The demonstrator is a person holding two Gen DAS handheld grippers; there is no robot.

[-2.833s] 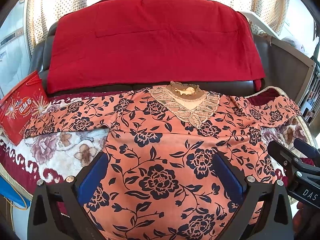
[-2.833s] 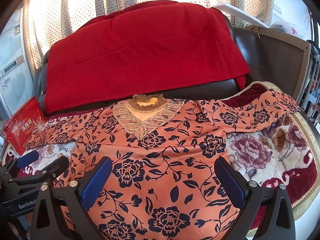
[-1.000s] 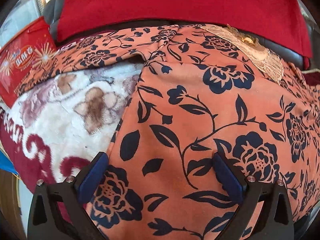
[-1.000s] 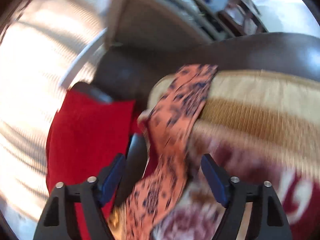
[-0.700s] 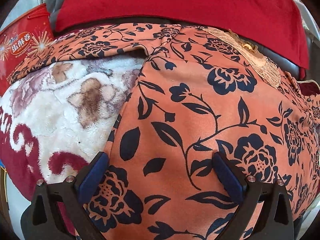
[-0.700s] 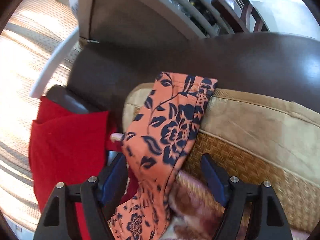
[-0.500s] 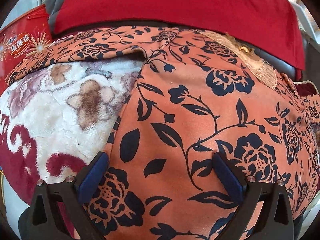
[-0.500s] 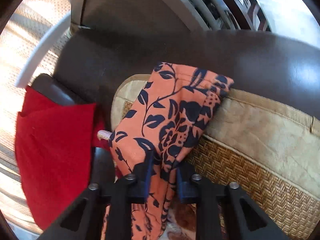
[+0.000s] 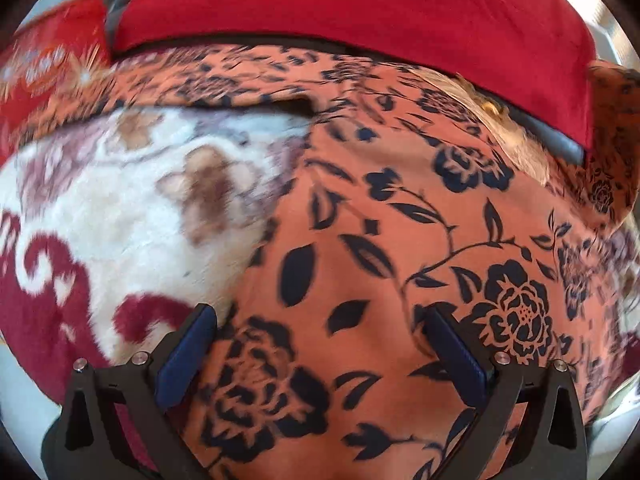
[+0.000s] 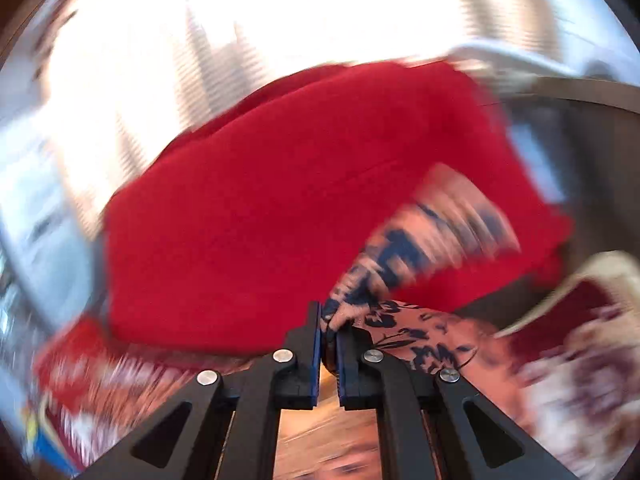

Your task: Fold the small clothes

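Observation:
An orange blouse (image 9: 384, 264) with dark blue flowers and a lace collar (image 9: 516, 140) lies spread on a plush floral blanket (image 9: 120, 208). My left gripper (image 9: 320, 344) hovers just above the blouse's lower left part, jaws wide apart, nothing between the pads. In the blurred right wrist view my right gripper (image 10: 329, 330) is shut on the end of the blouse's sleeve (image 10: 424, 240), which is lifted and streams up to the right in front of the red cloth. That raised sleeve (image 9: 612, 140) also shows at the right edge of the left wrist view.
A red cloth (image 9: 360, 12) drapes the dark seat back behind the blouse. A red printed box (image 9: 44, 68) stands at the far left. The blanket's cream and maroon edge (image 10: 580, 292) shows to the right of the held sleeve. Bright curtains (image 10: 240, 32) hang behind.
My right gripper closed on the sleeve end and swung it up off the sofa arm towards the blouse's body. The left gripper drifted slightly across the blouse, still open.

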